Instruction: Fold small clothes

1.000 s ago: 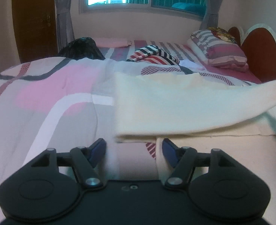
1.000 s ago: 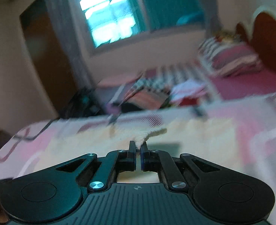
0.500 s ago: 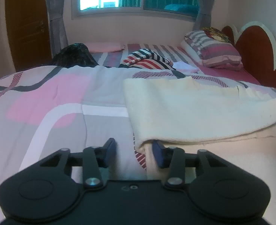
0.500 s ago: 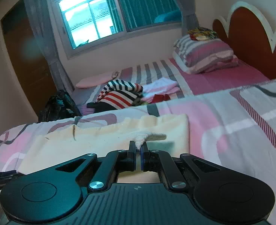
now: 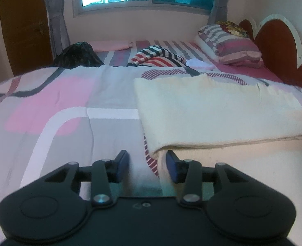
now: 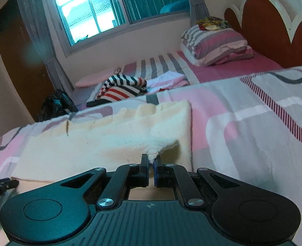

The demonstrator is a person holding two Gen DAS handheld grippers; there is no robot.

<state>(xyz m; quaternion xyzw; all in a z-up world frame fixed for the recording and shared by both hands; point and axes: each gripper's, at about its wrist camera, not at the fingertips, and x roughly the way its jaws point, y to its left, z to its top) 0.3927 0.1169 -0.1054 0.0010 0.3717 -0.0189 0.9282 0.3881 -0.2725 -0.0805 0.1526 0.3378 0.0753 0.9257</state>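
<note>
Cream garment [image 5: 212, 110] is lying partly folded on the patterned bedspread [image 5: 68, 106], upper layer doubled over the lower. Right gripper [image 6: 151, 164] is pinching a corner of the upper layer, fingers pressed together on the fabric. Left gripper [image 5: 146, 164] is sitting with fingers spread at the garment's near left edge, one pad [image 5: 171, 162] resting against the cloth, nothing clamped.

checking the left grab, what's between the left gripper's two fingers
In the left wrist view, bare bedspread and the cream garment's near corner edge; left gripper open.
</note>
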